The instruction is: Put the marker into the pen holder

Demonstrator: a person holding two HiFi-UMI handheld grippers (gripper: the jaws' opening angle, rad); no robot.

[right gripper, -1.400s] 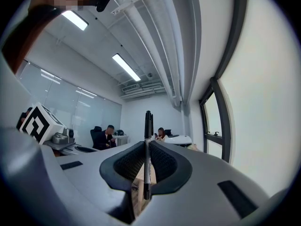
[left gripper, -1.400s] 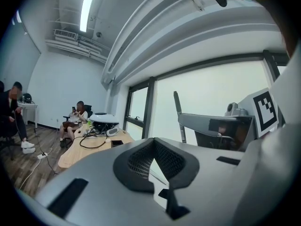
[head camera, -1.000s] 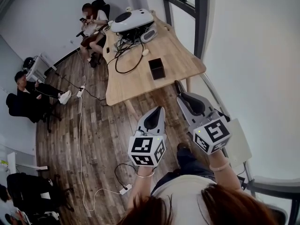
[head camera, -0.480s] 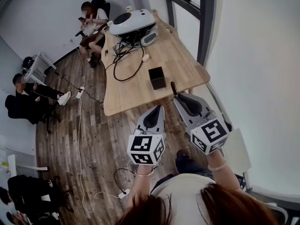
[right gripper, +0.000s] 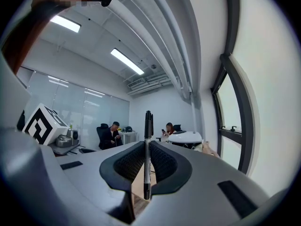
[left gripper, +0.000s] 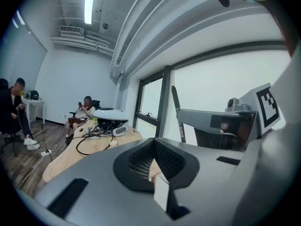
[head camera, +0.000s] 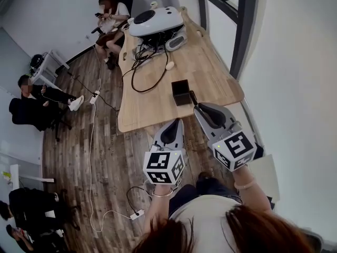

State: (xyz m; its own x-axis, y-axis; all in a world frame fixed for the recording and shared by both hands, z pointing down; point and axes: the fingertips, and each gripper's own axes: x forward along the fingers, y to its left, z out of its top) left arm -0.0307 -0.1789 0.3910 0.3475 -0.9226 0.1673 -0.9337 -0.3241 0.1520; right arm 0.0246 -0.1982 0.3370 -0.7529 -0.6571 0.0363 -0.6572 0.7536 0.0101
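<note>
A black square pen holder (head camera: 180, 92) stands on the wooden table (head camera: 152, 107) near its front right corner. My right gripper (head camera: 200, 109) hovers just in front of the holder, shut on a black marker (head camera: 193, 98) whose end points toward it. The right gripper view shows the marker (right gripper: 147, 154) upright between the jaws of the right gripper (right gripper: 147, 171). My left gripper (head camera: 175, 125) hangs over the floor below the table's front edge. Nothing shows between the shut jaws of the left gripper (left gripper: 153, 166). The marker (left gripper: 177, 109) also rises at the right of that view.
A white domed device (head camera: 157, 21) and a tangle of black cables (head camera: 142, 70) occupy the table's far end. One person sits on a chair (head camera: 113, 9) beyond the table, another (head camera: 34, 91) at the left. A power strip (head camera: 136, 214) lies on the plank floor. A window frame (head camera: 241, 30) runs along the right.
Table and pen holder have come closer to both grippers in the head view. The right gripper with the marker now sits right in front of the holder. The left gripper keeps its place.
</note>
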